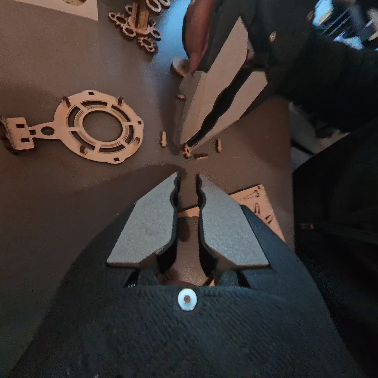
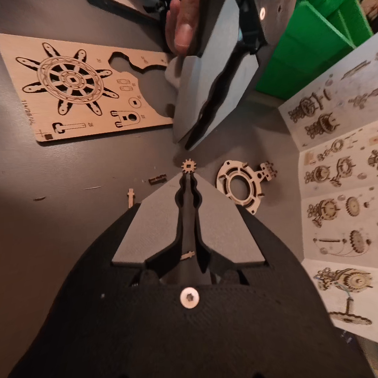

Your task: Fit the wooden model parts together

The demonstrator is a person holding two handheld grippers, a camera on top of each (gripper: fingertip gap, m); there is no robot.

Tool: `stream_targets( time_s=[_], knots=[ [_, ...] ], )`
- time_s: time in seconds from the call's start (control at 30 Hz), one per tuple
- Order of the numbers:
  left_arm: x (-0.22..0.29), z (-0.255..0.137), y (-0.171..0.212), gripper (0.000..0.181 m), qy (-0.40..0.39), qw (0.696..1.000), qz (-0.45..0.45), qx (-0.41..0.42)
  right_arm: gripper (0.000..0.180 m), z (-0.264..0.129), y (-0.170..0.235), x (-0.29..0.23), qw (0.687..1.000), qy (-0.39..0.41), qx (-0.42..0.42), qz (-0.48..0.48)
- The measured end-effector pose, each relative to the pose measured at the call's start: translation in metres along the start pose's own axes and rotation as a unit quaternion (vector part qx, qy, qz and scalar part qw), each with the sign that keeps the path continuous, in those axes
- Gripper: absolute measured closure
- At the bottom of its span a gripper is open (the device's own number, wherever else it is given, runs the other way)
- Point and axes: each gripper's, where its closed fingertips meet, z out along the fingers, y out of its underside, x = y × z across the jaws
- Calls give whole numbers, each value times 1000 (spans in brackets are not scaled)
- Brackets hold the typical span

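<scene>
My right gripper (image 2: pixel 188 177) is shut on a small wooden gear (image 2: pixel 188 166) with a square hole, and pinches its lower teeth at the very fingertips just above the grey table. The left wrist view shows the same gear (image 1: pixel 186 151) at the right gripper's tips (image 1: pixel 186 145). My left gripper (image 1: pixel 187 174) is open and empty, a short way from the gear and facing it. It also shows in the right wrist view (image 2: pixel 187 146), above the gear. A ring-shaped wooden frame with a slotted handle (image 1: pixel 98 126) lies flat to the left; in the right wrist view this frame (image 2: pixel 239 184) lies right of the gear.
Small wooden pegs (image 1: pixel 163 139) (image 1: pixel 218 145) (image 1: pixel 200 156) lie around the gear. A laser-cut parts sheet (image 2: pixel 81 88) lies at far left, an instruction sheet (image 2: pixel 337 184) at right, a green box (image 2: pixel 306 51) behind. A part-built wooden model (image 1: pixel 139 22) stands at the back. The grippers are tip to tip, or close to it.
</scene>
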Motion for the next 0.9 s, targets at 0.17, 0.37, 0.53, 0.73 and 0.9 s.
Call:
stream_targets(
  time_s=[0.17, 0.37, 0.53, 0.73, 0.9],
  knots=[
    [-8, -2, 6, 168, -40, 999, 26, -20, 179, 12, 0, 2, 999, -20, -23, 37],
    [-12, -1, 7, 167, -60, 997, 40, -25, 179, 20, -2, 3, 997, -34, -35, 55],
    [-10, 1, 7, 168, -56, 997, 41, -24, 169, 16, 0, 5, 997, -37, -33, 66],
    [-9, -2, 8, 167, -54, 997, 43, -30, 171, 1, 10, 18, 996, -15, -49, 71],
    [-11, -11, 3, 167, -58, 997, 43, -15, 170, -10, 23, 21, 994, -19, -58, 90]
  ],
)
